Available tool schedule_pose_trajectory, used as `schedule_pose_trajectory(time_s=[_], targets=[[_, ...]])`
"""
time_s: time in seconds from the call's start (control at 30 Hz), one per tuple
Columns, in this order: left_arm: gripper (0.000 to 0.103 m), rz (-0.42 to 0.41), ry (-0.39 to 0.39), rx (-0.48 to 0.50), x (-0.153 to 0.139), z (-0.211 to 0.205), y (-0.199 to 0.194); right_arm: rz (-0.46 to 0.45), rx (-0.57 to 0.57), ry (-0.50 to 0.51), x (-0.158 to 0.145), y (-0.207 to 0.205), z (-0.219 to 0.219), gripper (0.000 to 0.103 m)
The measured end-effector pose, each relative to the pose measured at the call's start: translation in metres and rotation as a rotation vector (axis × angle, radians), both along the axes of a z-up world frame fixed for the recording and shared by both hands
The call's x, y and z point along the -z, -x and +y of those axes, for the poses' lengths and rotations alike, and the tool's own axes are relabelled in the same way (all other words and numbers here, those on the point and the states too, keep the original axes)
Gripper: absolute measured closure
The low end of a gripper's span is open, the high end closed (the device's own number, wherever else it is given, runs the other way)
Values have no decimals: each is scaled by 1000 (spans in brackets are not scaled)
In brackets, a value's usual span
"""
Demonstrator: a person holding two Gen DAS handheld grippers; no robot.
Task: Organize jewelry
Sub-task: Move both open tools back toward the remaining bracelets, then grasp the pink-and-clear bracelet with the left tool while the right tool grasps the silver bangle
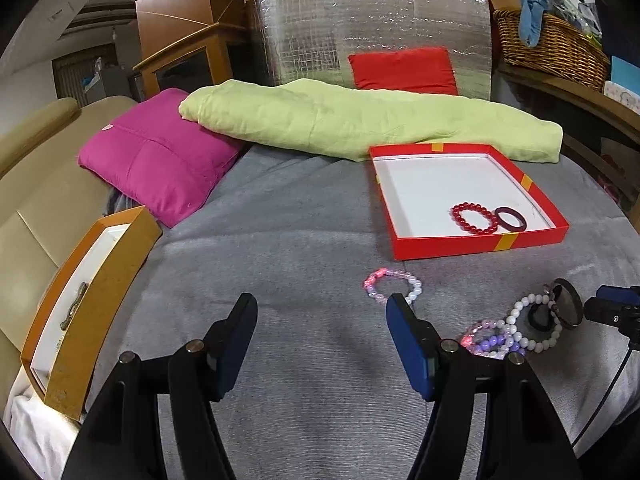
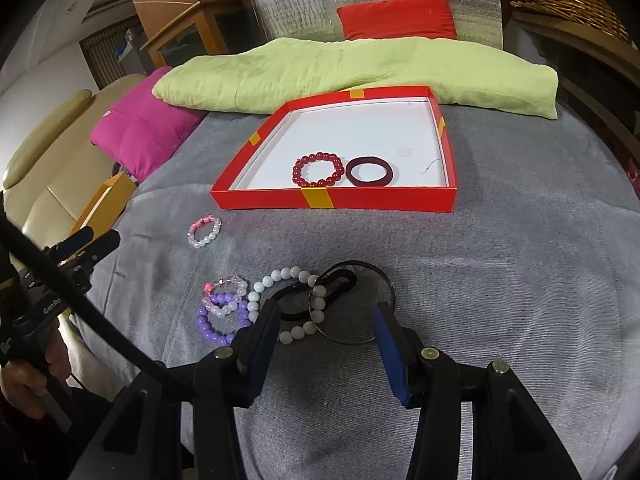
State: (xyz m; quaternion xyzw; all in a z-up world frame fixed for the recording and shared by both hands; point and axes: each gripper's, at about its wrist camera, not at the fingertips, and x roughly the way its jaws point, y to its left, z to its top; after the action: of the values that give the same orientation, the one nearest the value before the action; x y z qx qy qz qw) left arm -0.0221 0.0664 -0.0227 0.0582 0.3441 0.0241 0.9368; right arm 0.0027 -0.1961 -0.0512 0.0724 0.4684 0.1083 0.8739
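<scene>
Both grippers are held parted and empty above the grey blanket (image 2: 500,280). The right gripper (image 2: 326,344) is poised over a tangled pile: a white bead bracelet (image 2: 280,280), a purple bracelet (image 2: 218,322), a black band (image 2: 340,280) and a thin metal hoop (image 2: 384,280). The left gripper (image 1: 322,344) is positioned just short of a lone pink-and-white bracelet (image 1: 394,286). Farther off, the red box (image 2: 340,198) already contains a red bead bracelet (image 2: 318,170) and a dark ring (image 2: 370,172). Two pieces are judged sorted; at least five remain outside

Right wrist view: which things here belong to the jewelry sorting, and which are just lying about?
Job: red tray, red bead bracelet, dark bangle, pink-white bracelet, bracelet pile, thin hoop.
Lying about: green blanket, pink pillow, red cushion.
</scene>
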Motion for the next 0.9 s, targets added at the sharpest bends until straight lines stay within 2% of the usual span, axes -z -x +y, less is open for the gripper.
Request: schedule_pose_trajectory(time_s=[0.27,0.53,0.7,0.73,0.83,0.9], targets=[[35,34,4,-9,8,7,-6,14,15,17,5,-1,-7,51],[35,168,121,3,30,17,-27,51,69,23,16,-3,-28,51],[35,203,178,24,37,18,-35,73,58,11,20,-6,-27,51],[35,209,188,31,38,18,-38,80,51,2,21,-7,-25,49],[34,222,207,44,40,15,-47,89,25,-13,23,-9,-18,34],[33,227,213,59,41,10,-55,88,15,2,24,-10,-13,34]])
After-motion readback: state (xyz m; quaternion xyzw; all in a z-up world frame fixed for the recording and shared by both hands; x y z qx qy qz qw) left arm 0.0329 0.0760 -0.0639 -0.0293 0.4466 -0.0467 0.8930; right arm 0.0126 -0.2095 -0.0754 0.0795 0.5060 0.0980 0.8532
